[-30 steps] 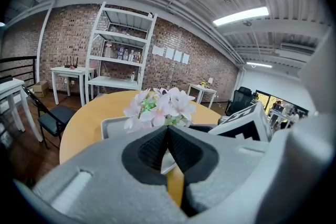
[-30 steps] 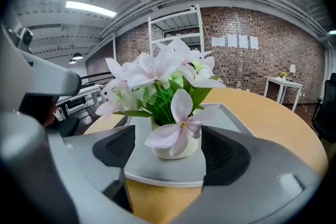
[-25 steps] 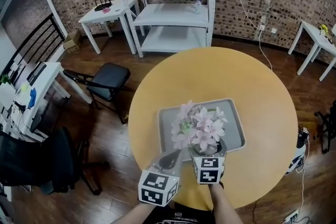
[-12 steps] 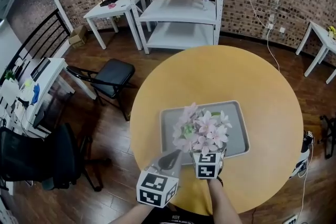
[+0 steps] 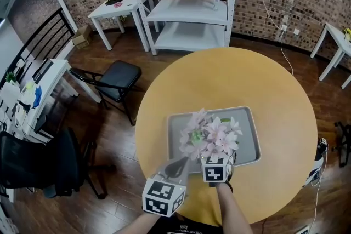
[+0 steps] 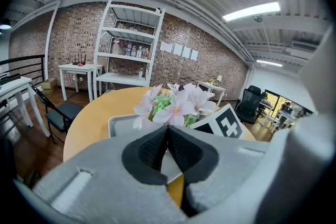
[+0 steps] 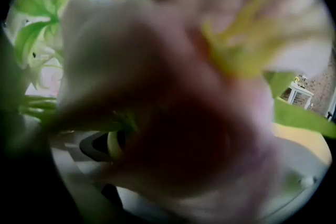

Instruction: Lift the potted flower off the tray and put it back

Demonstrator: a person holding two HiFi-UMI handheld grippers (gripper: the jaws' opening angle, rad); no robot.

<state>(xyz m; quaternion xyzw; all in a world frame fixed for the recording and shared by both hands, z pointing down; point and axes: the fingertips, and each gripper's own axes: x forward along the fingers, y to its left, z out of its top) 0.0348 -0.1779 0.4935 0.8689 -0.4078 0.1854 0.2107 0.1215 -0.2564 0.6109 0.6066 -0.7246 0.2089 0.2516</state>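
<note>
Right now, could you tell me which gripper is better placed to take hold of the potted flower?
Likely right. The right gripper sits at the potted flower on the tray, jaws just opening, petals filling its view and hiding what lies between. The left gripper is shut, held back beside it.

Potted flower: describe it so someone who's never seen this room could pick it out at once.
Start at the round yellow table in the middle of the brick-walled room; a grey tray lies on its near half. The potted flower stands in that tray's near part. It is the only thing standing in the tray, a bunch of pale pink blossoms with green leaves.
</note>
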